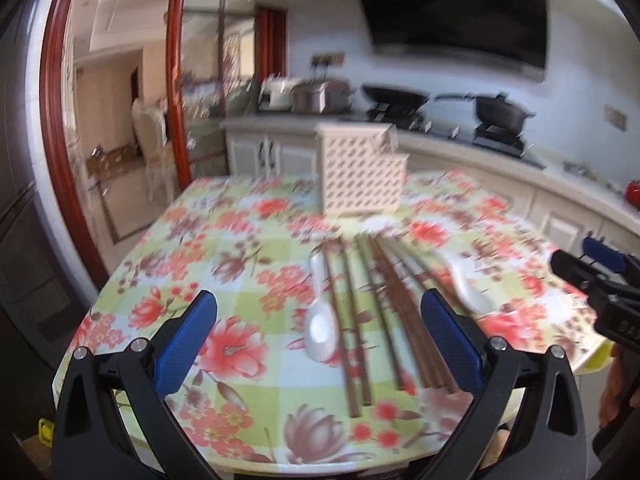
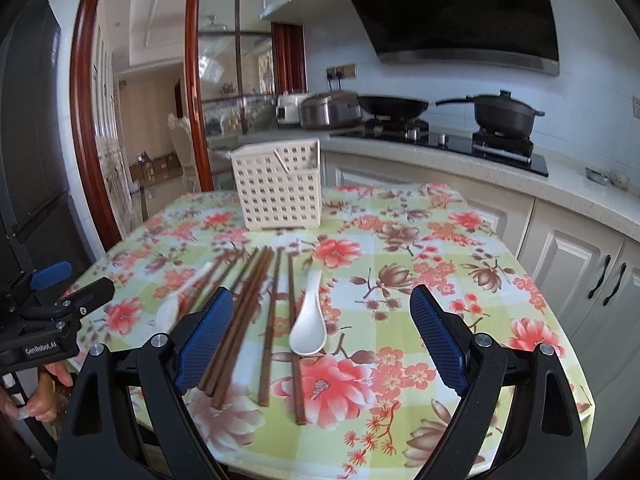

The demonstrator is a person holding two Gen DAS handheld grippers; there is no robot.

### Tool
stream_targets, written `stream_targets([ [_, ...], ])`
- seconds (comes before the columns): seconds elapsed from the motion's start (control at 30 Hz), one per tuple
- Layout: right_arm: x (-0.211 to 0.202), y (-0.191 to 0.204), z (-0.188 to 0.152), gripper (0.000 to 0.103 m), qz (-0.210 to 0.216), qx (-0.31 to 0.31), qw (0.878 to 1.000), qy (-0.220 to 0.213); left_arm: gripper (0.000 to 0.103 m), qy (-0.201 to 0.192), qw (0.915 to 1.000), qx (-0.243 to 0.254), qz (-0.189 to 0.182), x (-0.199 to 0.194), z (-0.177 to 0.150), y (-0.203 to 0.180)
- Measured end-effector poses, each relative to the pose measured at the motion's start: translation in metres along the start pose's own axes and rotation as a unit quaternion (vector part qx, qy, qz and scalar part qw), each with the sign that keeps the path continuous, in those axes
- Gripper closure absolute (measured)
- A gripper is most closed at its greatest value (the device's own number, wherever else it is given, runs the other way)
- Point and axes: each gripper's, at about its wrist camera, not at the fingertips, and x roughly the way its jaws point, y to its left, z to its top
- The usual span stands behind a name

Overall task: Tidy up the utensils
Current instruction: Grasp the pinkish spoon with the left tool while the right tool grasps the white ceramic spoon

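Both grippers hang spread and empty over the near edge of the table (image 2: 400,216): the left gripper (image 1: 319,334) above one white spoon (image 1: 320,320), the right gripper (image 2: 322,330) above the other spoon (image 2: 309,320). Wooden chopsticks (image 2: 256,312) lie fanned between the two spoons, some touching or crossing. The white basket (image 2: 280,184) stands beyond them, towards the stove. A likely slip: closing on one chopstick would drag its neighbours, or roll them off the near edge. The glossy spoons could squirt from the pads.
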Motion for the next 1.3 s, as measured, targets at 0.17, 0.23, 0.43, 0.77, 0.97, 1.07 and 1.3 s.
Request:
stream_targets([
  [0.17, 0.053, -0.013, 0.009, 0.018, -0.005, 0.002, 0.998, 0.062, 0.005, 0.074, 0.9972, 0.001, 0.011, 0.053, 0.003, 0.011],
  [0.23, 0.072, -0.013, 0.011, 0.020, -0.005, -0.002, 0.996, 0.085, 0.005, 0.097, 0.9951, 0.003, 0.017, 0.073, 0.005, 0.014],
  [0.43, 0.115, -0.001, 0.014, 0.040, 0.007, -0.021, 0.990, 0.140, 0.005, 0.155, 0.9878, 0.013, 0.009, 0.114, 0.009, 0.014],
  [0.77, 0.175, 0.013, 0.028, 0.056, 0.036, -0.062, 0.967, 0.243, 0.022, 0.232, 0.9721, 0.023, -0.025, 0.167, 0.038, 0.008],
  [0.97, 0.191, 0.017, 0.034, 0.067, 0.038, -0.076, 0.960, 0.265, 0.037, 0.253, 0.9663, 0.040, -0.030, 0.185, 0.045, 0.006],
  [1.07, 0.198, 0.017, 0.037, 0.071, 0.028, -0.078, 0.959, 0.271, 0.052, 0.263, 0.9634, 0.046, -0.027, 0.192, 0.043, 0.004],
  [1.3, 0.209, 0.018, 0.037, 0.078, 0.027, -0.081, 0.956, 0.280, 0.063, 0.272, 0.9610, 0.042, -0.024, 0.205, 0.044, 0.008],
])
